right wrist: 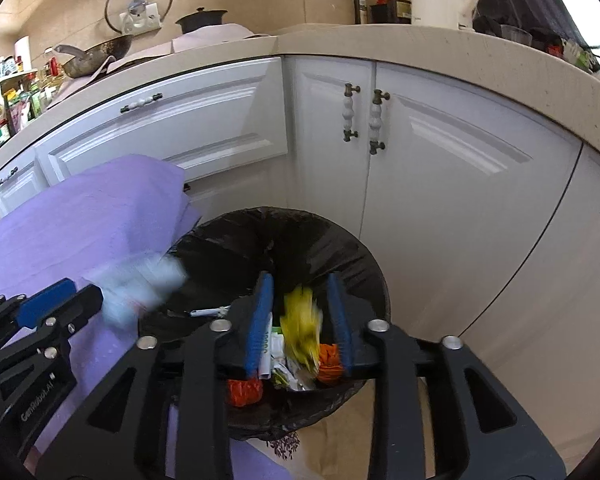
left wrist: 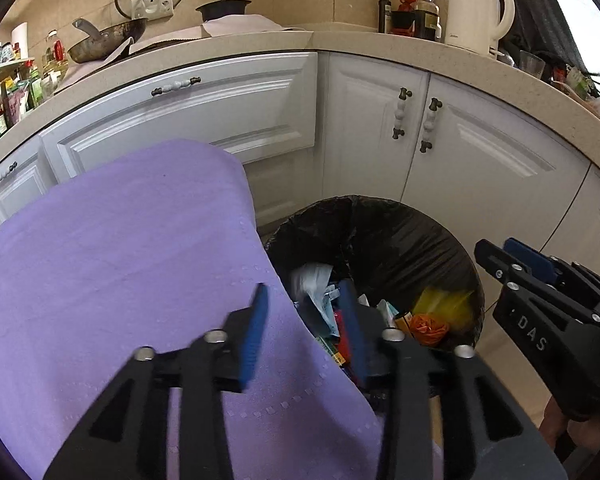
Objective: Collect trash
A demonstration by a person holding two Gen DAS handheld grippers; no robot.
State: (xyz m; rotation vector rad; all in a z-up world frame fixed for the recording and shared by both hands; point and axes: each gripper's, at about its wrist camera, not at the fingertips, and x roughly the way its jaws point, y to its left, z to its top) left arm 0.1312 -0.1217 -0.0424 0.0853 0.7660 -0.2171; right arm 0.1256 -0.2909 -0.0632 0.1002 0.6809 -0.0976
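Left wrist view: left gripper [left wrist: 306,332] fingers spread, empty, over black-lined trash bin [left wrist: 380,208] beside purple cloth [left wrist: 120,260].

Right wrist view: right gripper [right wrist: 300,320] fingers apart; blurred yellow wrapper [right wrist: 300,326] between them, above bin, contact unclear. Wrapper likely light, crinkly, soft; pinch mid-body.

Home kitchen: cabinets [left wrist: 380,132], kettle [left wrist: 476,10], likely wok [left wrist: 108,40].

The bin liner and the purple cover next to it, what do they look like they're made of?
Bin liner: thin black plastic film, glossy and crinkled, folded over the rim. Purple cover: probably soft matte cloth or paper-like sheet, with faint embossed dotted lines; can't tell which.
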